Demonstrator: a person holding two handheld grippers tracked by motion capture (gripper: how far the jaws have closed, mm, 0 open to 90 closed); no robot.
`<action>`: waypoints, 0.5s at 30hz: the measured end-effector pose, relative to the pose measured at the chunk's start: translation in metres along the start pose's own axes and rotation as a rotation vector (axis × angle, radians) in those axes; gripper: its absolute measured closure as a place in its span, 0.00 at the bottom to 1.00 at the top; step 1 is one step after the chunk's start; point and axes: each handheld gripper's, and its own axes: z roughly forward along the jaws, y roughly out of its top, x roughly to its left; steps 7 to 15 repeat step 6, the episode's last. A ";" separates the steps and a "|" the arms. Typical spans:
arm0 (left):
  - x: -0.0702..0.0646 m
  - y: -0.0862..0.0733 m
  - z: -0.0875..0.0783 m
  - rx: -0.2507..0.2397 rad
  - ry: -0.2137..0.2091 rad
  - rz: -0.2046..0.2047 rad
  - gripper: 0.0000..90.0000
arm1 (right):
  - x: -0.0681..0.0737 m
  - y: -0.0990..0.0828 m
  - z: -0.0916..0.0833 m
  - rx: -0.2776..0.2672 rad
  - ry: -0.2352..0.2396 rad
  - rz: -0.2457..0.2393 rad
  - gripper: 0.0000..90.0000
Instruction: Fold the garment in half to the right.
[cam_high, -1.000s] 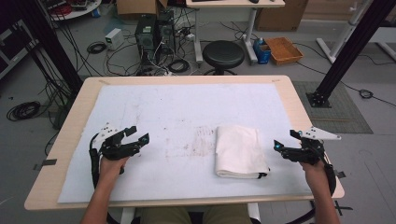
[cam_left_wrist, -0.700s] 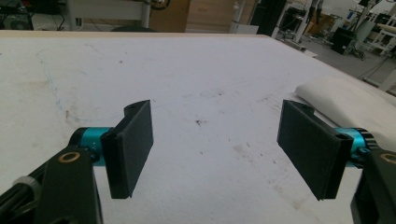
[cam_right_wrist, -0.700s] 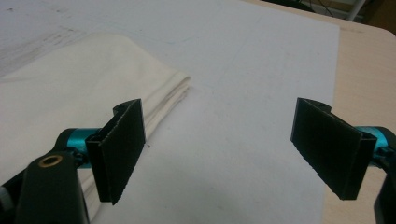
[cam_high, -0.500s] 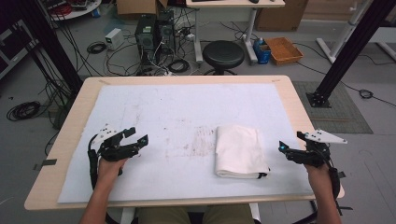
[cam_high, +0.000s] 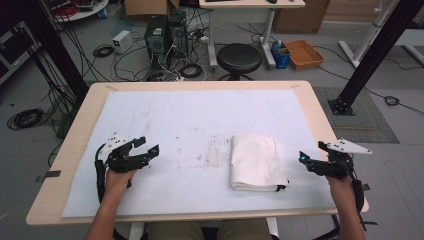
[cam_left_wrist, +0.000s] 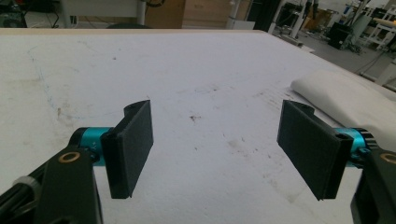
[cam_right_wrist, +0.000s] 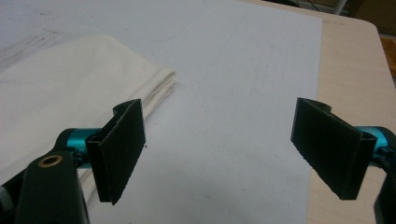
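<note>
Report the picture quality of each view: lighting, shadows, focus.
High view: even, soft lighting, faint shadows under the folded cloth; the white mat and its stains read sharp. Left gripper view: bright mat, near jaws slightly soft, the room behind blurred. Right gripper view: dimmer and grainy, the cloth slightly soft, the bare table edge warm-toned.

The folded cloth (cam_right_wrist: 56, 88) runs off the frame's left edge (left gripper view too).
</note>
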 end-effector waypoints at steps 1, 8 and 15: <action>0.000 0.000 0.000 0.002 -0.002 0.002 0.30 | 0.000 0.000 0.000 -0.001 0.003 -0.002 0.19; 0.000 -0.001 0.002 0.011 -0.002 0.002 0.30 | 0.001 -0.001 0.001 0.002 0.009 -0.001 0.19; 0.000 -0.001 0.002 0.011 -0.002 0.002 0.30 | 0.001 -0.001 0.001 0.002 0.009 -0.001 0.19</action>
